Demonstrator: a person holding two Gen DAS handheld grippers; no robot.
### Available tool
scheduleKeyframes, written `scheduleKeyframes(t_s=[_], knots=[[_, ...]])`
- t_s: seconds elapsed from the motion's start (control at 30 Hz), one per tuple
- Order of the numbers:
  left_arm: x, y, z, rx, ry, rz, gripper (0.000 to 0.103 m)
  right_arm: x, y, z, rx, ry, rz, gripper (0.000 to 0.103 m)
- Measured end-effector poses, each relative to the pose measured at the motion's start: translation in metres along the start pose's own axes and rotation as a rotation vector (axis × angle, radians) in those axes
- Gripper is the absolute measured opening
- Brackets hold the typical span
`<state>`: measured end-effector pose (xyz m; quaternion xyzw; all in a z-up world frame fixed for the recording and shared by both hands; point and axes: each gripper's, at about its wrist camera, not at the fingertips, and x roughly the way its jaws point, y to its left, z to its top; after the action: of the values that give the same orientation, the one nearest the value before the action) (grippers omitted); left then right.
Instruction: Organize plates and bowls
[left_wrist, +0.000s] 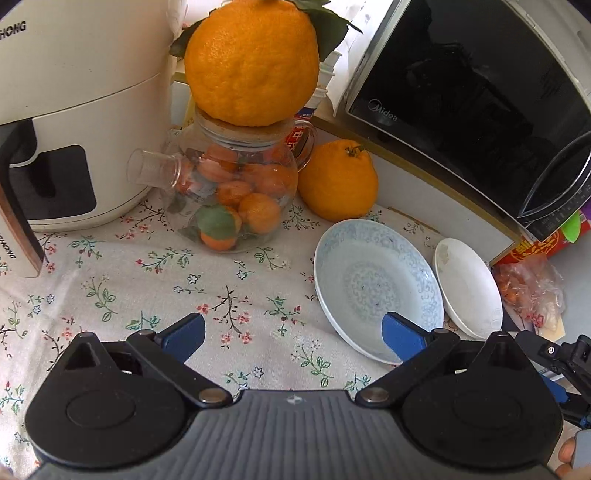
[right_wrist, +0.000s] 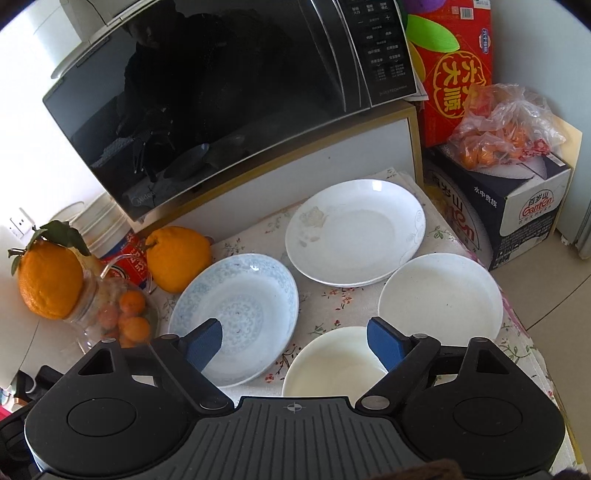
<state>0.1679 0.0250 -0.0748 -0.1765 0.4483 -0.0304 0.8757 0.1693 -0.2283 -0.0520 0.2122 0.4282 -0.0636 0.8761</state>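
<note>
A pale blue patterned plate (left_wrist: 376, 288) (right_wrist: 240, 310) lies on the flowered tablecloth (left_wrist: 147, 295). In the right wrist view a large white plate (right_wrist: 354, 229) sits behind it, a plain white dish (right_wrist: 439, 299) to the right and a white bowl (right_wrist: 332, 365) nearest. My left gripper (left_wrist: 293, 336) is open above the cloth, its right pad over the blue plate's near rim, with nothing between the fingers. My right gripper (right_wrist: 295, 343) is open too, one pad over the blue plate and the other over the bowl, gripping neither. A white plate (left_wrist: 467, 288) shows beside the blue one.
A black microwave (right_wrist: 221, 92) stands on a white cabinet behind the plates. At the left are a white air fryer (left_wrist: 74, 110), a glass teapot of small oranges (left_wrist: 229, 195) with a big citrus (left_wrist: 251, 62) on top, and another citrus (left_wrist: 338, 181). Boxes and a bag of oranges (right_wrist: 498, 133) stand past the table's right edge.
</note>
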Motion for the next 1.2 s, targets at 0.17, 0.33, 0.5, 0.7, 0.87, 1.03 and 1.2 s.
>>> scheduleKeyframes(t_s=[0.17,0.33,0.5,0.7,0.87,1.03,1.2], knots=[[0.033,-0.010,0.006,-0.003,0.029,0.018,0.099,0.021,-0.004,0.007,0.020,0.032,0.024,0.084],[0.056,-0.017,0.007,0.002,0.044,0.032,0.093,0.050,-0.004,0.009,0.040,0.089,0.027,0.065],[0.072,-0.017,0.010,-0.003,0.058,0.035,0.083,0.074,0.004,0.010,-0.001,0.117,0.008,0.056],[0.090,-0.014,0.013,-0.002,0.071,0.037,0.067,0.105,0.008,0.010,0.000,0.163,-0.008,0.041],[0.095,-0.019,0.013,0.050,0.037,0.022,0.065,0.120,0.013,0.008,-0.038,0.176,-0.046,0.038],[0.102,-0.027,0.012,0.106,0.033,0.002,0.034,0.129,0.014,0.005,-0.044,0.197,-0.045,0.022],[0.106,-0.031,0.009,0.111,0.049,-0.018,0.018,0.128,0.017,0.003,-0.076,0.186,-0.065,0.019]])
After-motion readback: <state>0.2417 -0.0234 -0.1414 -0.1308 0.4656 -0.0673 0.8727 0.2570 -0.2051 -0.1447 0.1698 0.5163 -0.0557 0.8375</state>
